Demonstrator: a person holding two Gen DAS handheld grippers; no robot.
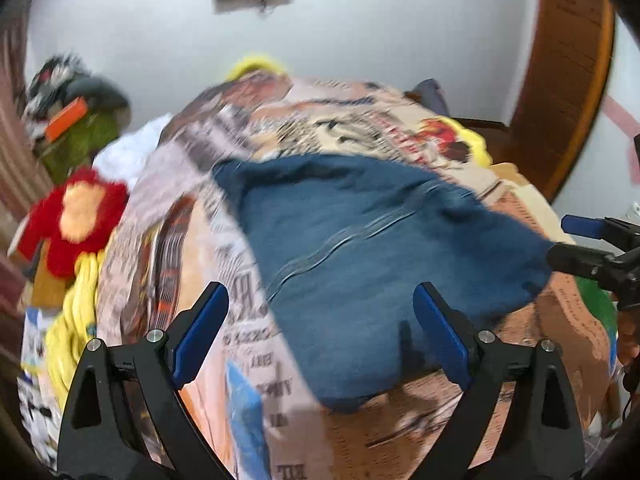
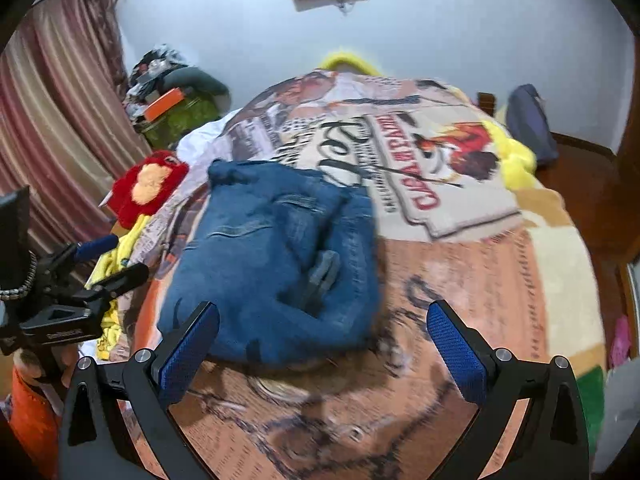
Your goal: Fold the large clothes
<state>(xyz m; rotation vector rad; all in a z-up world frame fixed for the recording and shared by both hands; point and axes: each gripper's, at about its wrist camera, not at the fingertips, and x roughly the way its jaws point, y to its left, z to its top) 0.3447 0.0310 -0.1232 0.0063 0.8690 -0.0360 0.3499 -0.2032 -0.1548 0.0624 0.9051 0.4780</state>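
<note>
I see one pair of blue denim jeans (image 2: 276,264), folded into a compact, rumpled bundle. It lies flat on the printed bedspread (image 2: 460,280), toward its left half, with stitched seams facing up.

Both grippers angle steeply downward, spread wide with nothing between their blue-padded fingers. The left gripper (image 1: 320,336) shows its fingers (image 1: 200,332) well apart in the left wrist view; the right gripper (image 2: 322,350) holds its fingers (image 2: 456,352) equally wide in the right wrist view. Each tool appears at the edge of the other's camera, side by side. Part of a hand (image 2: 48,364) grips the left tool's handle.
</note>
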